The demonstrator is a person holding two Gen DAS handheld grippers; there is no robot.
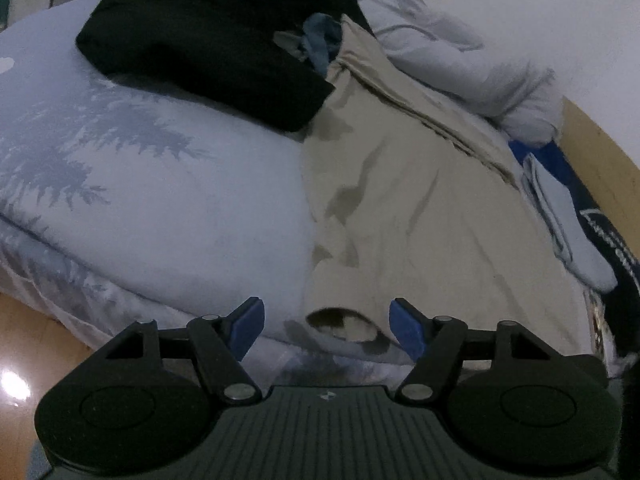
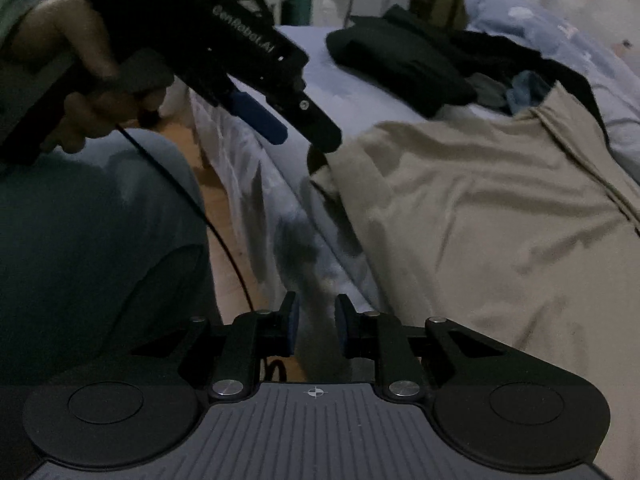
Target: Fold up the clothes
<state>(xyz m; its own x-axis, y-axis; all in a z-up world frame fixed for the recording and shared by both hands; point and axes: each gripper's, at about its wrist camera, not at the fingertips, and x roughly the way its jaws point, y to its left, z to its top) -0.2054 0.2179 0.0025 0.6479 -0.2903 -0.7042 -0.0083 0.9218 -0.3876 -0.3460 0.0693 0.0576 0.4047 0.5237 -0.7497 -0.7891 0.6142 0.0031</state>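
Note:
A beige garment (image 1: pixel 420 208) (image 2: pixel 500 208) lies spread on the bed. Its open hem (image 1: pixel 340 324) sits right between the blue pads of my left gripper (image 1: pixel 328 328), which is open and holds nothing. The right wrist view shows that same left gripper (image 2: pixel 304 136) hovering over the garment's near-left corner, held by a person's hand (image 2: pixel 80 100). My right gripper (image 2: pixel 318 330) is at the bed's edge, left of the beige cloth. Its pads stand close together with a grey fold of cloth (image 2: pixel 316 344) filling the gap. Whether that fold is garment or bed cover is unclear.
A folded black garment (image 1: pixel 208 44) (image 2: pixel 400 60) lies further back, with a small blue-grey piece (image 1: pixel 320 40) beside it. A pale duvet (image 1: pixel 160 200) with a tree print covers the bed. Crumpled light bedding (image 1: pixel 480 68) lies at the right, and wooden floor (image 1: pixel 24 340) at the lower left.

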